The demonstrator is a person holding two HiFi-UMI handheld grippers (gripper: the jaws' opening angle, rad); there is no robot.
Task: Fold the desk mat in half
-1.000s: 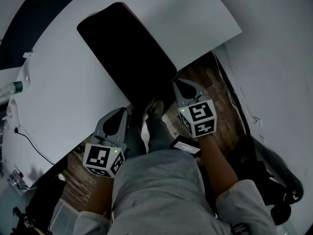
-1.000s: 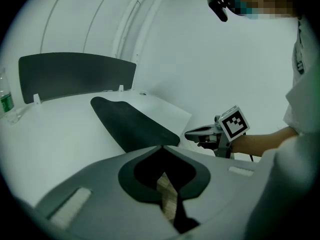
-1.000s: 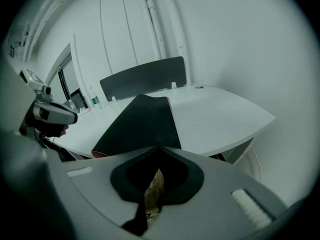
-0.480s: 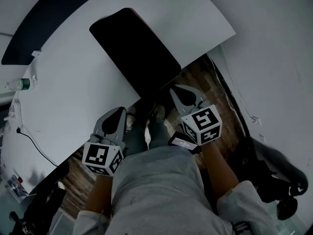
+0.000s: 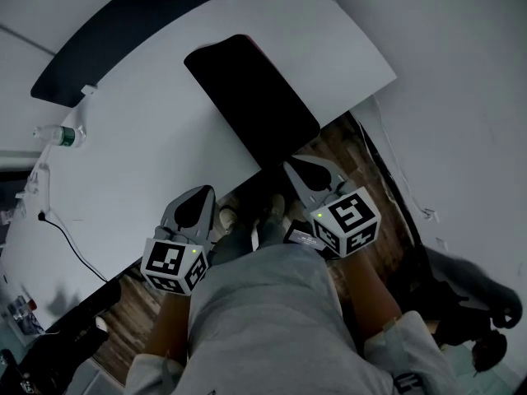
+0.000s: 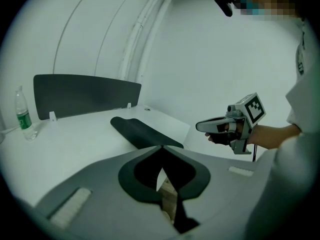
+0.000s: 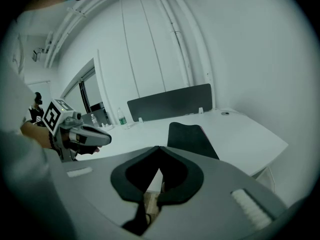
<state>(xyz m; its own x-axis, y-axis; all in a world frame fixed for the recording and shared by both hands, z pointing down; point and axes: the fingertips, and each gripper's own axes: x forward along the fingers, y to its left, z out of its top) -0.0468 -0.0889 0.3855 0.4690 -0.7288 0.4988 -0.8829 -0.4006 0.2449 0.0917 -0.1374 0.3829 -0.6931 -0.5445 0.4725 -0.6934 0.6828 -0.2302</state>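
The black desk mat (image 5: 251, 101) lies folded on the white desk (image 5: 123, 155), with a thin pink edge showing along its far right side. It also shows in the left gripper view as the mat (image 6: 140, 132) and in the right gripper view as the mat (image 7: 190, 139). My left gripper (image 5: 203, 189) hangs shut and empty off the desk's near edge, left of the mat. My right gripper (image 5: 288, 161) is shut and empty just off the mat's near end. In their own views the left gripper (image 6: 161, 147) and the right gripper (image 7: 159, 147) hold nothing.
A dark divider panel (image 5: 140, 35) runs along the desk's far side. A water bottle (image 5: 62, 135) stands at the far left and a black cable (image 5: 66, 241) trails over the left part. Below are wooden floor, the person's legs and shoes, and a dark chair base (image 5: 461, 295) at the right.
Both grippers have lifted and drawn back a little from the desk's near edge, still shut and empty. The mat has stayed where it lies.
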